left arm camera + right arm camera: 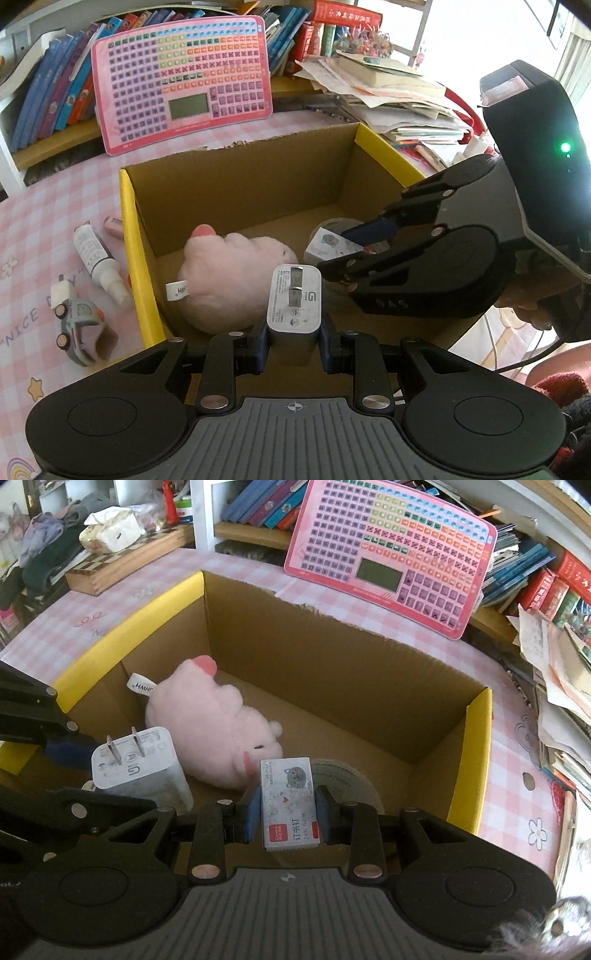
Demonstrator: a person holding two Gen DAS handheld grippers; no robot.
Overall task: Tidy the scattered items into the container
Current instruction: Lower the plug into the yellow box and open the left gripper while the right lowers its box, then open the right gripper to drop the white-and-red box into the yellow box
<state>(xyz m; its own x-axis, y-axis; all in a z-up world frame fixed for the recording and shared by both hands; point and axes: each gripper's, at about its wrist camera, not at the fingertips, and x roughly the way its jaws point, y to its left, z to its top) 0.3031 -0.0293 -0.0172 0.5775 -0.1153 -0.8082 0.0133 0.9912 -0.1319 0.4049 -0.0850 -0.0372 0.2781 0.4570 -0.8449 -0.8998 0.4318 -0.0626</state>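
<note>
An open cardboard box with yellow edges stands on the pink checked table. Inside it lie a pink plush toy and a roll of tape. My left gripper is shut on a white plug adapter, held over the box's near side with its prongs facing forward. My right gripper is shut on a small staple box with a cat picture, held inside the box above the tape roll.
Left of the box on the table lie a white spray bottle, a toy car and a small pink item. A pink keyboard toy leans behind the box. Stacked papers and books crowd the right.
</note>
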